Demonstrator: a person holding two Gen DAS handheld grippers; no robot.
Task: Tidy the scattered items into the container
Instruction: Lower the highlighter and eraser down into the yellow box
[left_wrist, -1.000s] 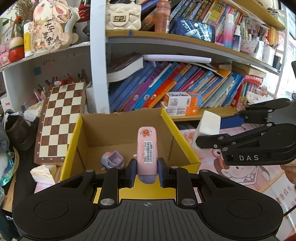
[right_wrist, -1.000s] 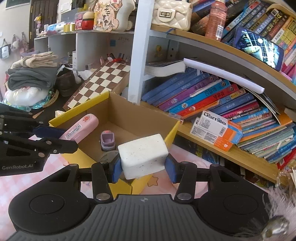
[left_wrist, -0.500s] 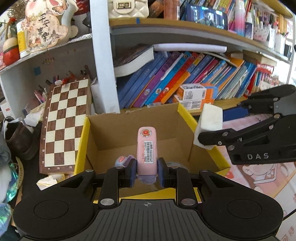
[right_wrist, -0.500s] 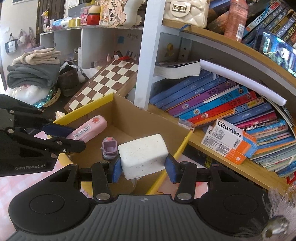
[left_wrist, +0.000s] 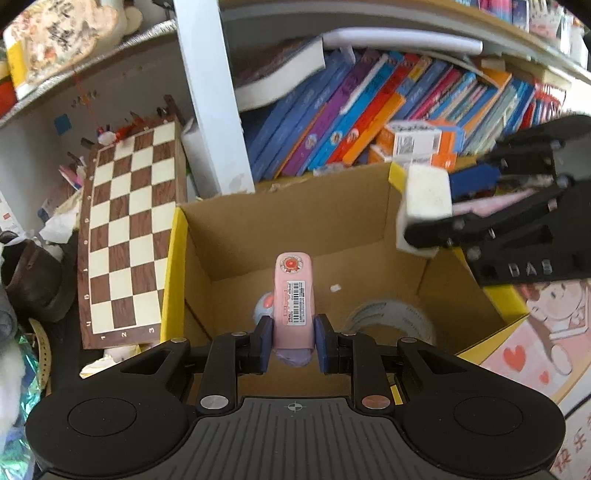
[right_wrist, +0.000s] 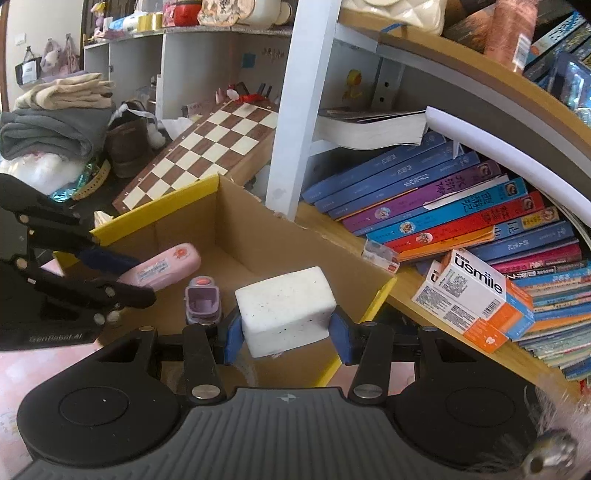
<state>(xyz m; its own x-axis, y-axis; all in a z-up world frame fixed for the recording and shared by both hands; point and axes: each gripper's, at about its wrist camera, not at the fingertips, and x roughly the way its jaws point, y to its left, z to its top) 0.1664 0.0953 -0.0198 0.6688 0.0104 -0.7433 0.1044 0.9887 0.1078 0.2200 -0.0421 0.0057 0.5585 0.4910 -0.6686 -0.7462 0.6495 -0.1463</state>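
In the left wrist view the left gripper (left_wrist: 293, 341) sits at lower centre, its blue pads closed against the sides of a pink case (left_wrist: 294, 301) that bears a barcode label and points away from the camera, out over the open cardboard box (left_wrist: 369, 206) with yellow top edges. On the box floor a roll of tape (left_wrist: 391, 321) lies right of centre, and a small lilac object (left_wrist: 264, 306) peeks out just left of the pink case. At the right of that frame the right gripper (left_wrist: 424, 218) reaches in over the box's right wall, clamped on a white block (left_wrist: 426, 194). The right wrist view shows the same block (right_wrist: 286, 308) at centre, squeezed between that gripper's blue pads (right_wrist: 232, 332) above the box interior, with the lilac object (right_wrist: 203, 301) just to its left on the floor. A chessboard (left_wrist: 127, 236) leans at the left of the box, and rows of books (right_wrist: 443, 206) fill the shelf behind.
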